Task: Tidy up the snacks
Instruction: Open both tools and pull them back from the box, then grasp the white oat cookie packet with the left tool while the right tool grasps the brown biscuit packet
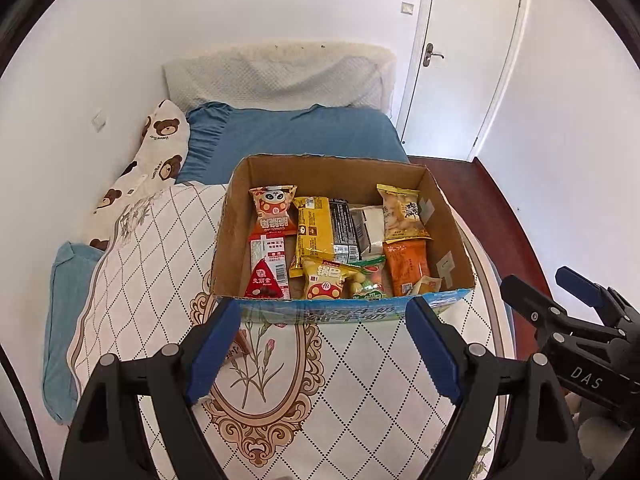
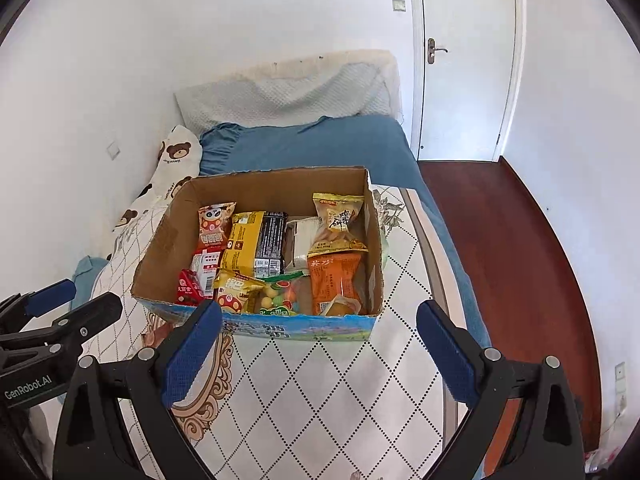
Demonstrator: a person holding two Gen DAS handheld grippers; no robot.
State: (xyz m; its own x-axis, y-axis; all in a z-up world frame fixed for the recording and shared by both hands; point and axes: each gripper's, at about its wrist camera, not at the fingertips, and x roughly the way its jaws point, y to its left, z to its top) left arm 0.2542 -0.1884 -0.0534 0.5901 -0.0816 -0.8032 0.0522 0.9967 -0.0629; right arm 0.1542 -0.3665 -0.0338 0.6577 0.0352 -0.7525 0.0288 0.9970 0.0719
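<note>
An open cardboard box stands on the quilted bed and holds several snack packets: a panda packet, a yellow packet, an orange packet and a red triangular packet. The box also shows in the right wrist view. My left gripper is open and empty, just in front of the box's near wall. My right gripper is open and empty, also in front of the box. A small brown packet lies on the quilt by the left finger.
The bed has a white quilted cover, a blue sheet and a bear-print pillow against the left wall. Red-brown floor lies to the right, with a closed white door beyond.
</note>
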